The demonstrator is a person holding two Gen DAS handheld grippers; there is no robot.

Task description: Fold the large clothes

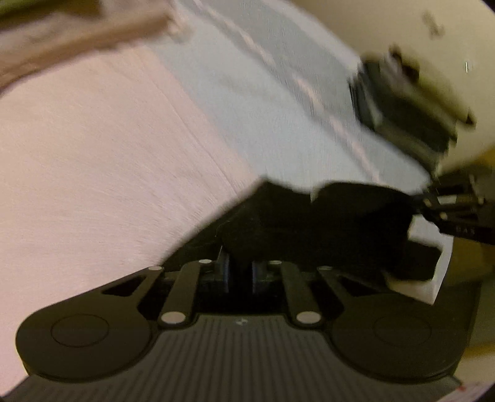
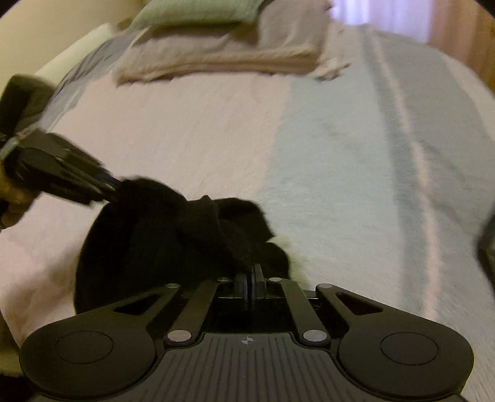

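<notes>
Right wrist view, far left edge: a hand [image 2: 14, 198] holds the left gripper [image 2: 113, 187], which reaches in from mid-left with its fingers clamped on one end of the black garment [image 2: 161, 235]. The garment sits bunched lower centre-left of that frame, lifted off the bedspread [image 2: 191, 139] — pale pink on the left half, light blue with stripes on the right. Its other end runs down into the right gripper [image 2: 253, 280] at bottom centre, whose fingers are pressed together on the cloth. Upper centre of the same frame: folded beige blankets [image 2: 222, 52] with a green pillow [image 2: 198, 12] on top, blurred. A bright curtain [image 2: 380, 12] shows at upper right. Left wrist view is heavily motion-blurred. Pink bedspread fills the left side, blue striped part runs through the upper middle. Bottom centre: the left gripper [image 1: 240, 272] pinches the black garment [image 1: 324, 216], which spreads dark across centre-right of the frame. At right edge mid-height, the right gripper [image 1: 433, 204] comes in and meets the garment's far end. Above it, upper right, a dark boxy object [image 1: 402, 114] against a cream wall [image 1: 371, 24] — too blurred to identify.
</notes>
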